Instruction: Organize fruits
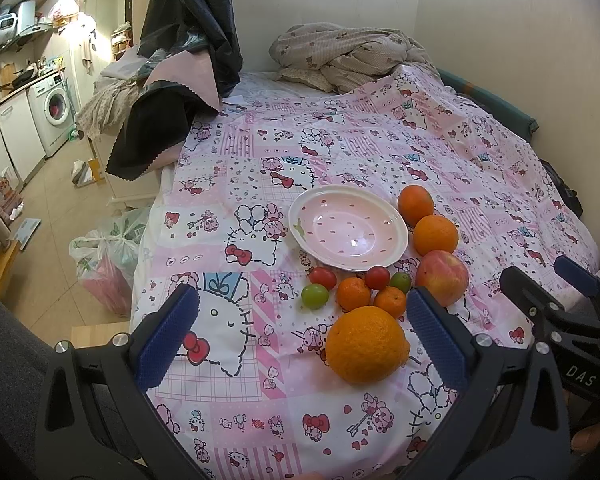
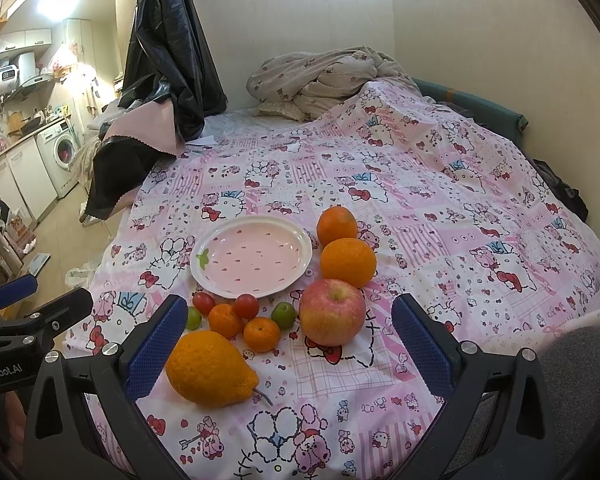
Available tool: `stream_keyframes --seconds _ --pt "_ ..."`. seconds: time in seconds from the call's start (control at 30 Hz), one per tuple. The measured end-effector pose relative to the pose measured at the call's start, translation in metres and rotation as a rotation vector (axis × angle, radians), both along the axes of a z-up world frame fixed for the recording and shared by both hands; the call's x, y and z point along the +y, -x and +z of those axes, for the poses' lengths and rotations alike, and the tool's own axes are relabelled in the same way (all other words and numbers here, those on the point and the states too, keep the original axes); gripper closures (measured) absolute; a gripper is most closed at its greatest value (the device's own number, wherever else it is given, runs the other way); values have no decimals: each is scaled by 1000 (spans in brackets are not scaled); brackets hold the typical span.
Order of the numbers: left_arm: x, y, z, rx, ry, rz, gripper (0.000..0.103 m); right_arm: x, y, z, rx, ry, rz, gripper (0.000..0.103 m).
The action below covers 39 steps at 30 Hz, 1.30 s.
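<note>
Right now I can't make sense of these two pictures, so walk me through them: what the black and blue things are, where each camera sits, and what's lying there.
No robot here: a person holds a hand tool in each hand, each ending in a two-fingered claw with blue pads. A wide-angle camera rides on each tool and looks out between its fingers.

One picture is from the left claw, the other from the right claw. Each claw also shows at the edge of the other's picture. Both stand open and hold nothing.

On the pink cartoon bedspread lies an empty pink plate. Around it sit a large bumpy orange fruit, an apple, two oranges, two small mandarins, two red tomatoes and two small green fruits.
</note>
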<state>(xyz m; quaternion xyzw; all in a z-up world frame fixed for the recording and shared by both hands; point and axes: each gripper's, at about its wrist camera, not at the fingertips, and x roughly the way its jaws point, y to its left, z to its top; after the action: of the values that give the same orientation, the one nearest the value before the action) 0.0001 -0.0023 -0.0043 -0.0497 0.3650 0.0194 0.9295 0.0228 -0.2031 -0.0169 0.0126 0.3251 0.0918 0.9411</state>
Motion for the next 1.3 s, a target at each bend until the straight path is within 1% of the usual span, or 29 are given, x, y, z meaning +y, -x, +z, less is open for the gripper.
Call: stream_keyframes --seconds 0.5,0.53,1.3 --pt "2 1 -1 0 0 0 0 1 0 5 -1 3 -3 0" --pt "2 0 0 1 1 0 0 0 0 -1 -2 3 -4 0" --pt "2 1 -1 0 1 0 0 -1 0 1 0 4 -5 0"
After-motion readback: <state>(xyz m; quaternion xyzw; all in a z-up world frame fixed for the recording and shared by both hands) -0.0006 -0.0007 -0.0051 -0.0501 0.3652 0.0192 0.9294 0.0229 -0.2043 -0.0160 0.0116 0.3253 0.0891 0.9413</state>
